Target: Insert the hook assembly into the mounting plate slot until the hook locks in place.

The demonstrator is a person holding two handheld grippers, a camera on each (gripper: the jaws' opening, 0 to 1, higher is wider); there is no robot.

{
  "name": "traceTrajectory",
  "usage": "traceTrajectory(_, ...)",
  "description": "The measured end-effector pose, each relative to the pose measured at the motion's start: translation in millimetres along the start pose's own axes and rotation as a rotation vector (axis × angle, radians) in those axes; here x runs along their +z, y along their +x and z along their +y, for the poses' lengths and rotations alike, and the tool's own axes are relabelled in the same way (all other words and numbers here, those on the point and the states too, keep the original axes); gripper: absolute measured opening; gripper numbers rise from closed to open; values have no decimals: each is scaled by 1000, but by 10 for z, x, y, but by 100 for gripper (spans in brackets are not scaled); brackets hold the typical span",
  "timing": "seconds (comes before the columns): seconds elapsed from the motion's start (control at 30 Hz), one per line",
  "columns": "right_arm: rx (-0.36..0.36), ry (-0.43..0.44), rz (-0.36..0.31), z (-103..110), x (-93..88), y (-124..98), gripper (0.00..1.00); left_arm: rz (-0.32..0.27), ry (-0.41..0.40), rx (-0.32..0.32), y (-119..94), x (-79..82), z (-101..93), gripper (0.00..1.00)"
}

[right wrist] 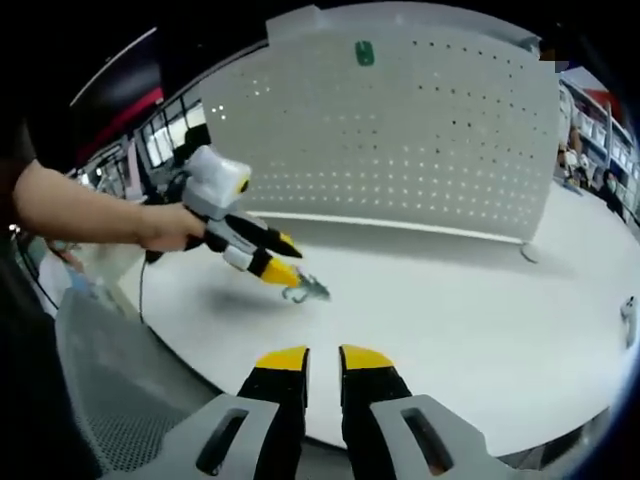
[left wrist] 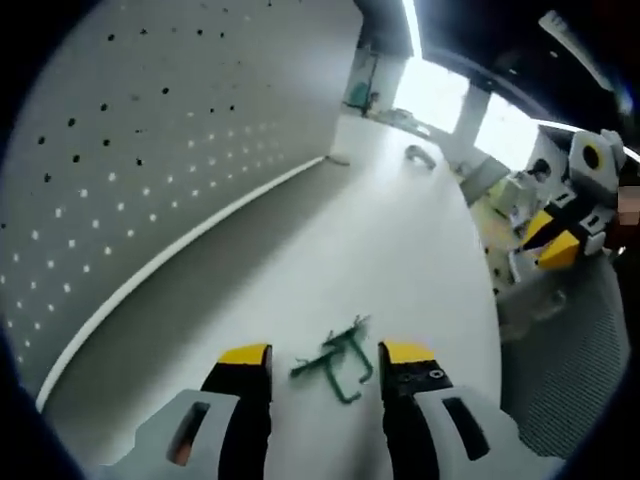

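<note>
Left gripper view: left gripper (left wrist: pixel 325 365) jaws spread around green hook assembly (left wrist: pixel 338 362) on desk (left wrist: pixel 400 250); pinch centrally, lift level. Right gripper (right wrist: pixel 322 362) jaws nearly together, empty.

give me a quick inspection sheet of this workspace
surface: white table, bare around the work
job's things: green wire hook lying on the table between the left gripper's tips; perforated panel upright behind, with a green piece near its top
clutter: small grey item at the far end
grippers: left gripper open, around the hook; right gripper nearly closed, holding nothing
cables: dark cord hanging below the hand
surroundings: bright windows
</note>
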State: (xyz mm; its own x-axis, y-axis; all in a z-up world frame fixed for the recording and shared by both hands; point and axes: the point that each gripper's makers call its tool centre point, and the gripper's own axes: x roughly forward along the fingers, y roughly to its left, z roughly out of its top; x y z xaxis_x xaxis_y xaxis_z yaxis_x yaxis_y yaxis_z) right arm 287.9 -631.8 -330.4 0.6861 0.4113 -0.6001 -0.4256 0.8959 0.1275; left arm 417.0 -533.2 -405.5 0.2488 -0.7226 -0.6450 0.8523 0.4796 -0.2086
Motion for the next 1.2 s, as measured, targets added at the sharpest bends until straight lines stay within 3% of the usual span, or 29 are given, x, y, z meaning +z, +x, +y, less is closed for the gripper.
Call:
traceTrajectory(0.2,-4,10,7,-8,-14,13,10,28,59,-15,47,-11,-25,39)
traceTrajectory(0.53,-7,22,15,-15,-38,34,10,38,84,-24,35,-14,27,23)
traceTrajectory(0.8,-5,41,19,-22,-51,48,9,125,257,-43,40,-166,-18,12)
traceTrajectory(1.2,-11,59,15,-47,-47,51,8,134,260,-47,-19,-202,-15,2)
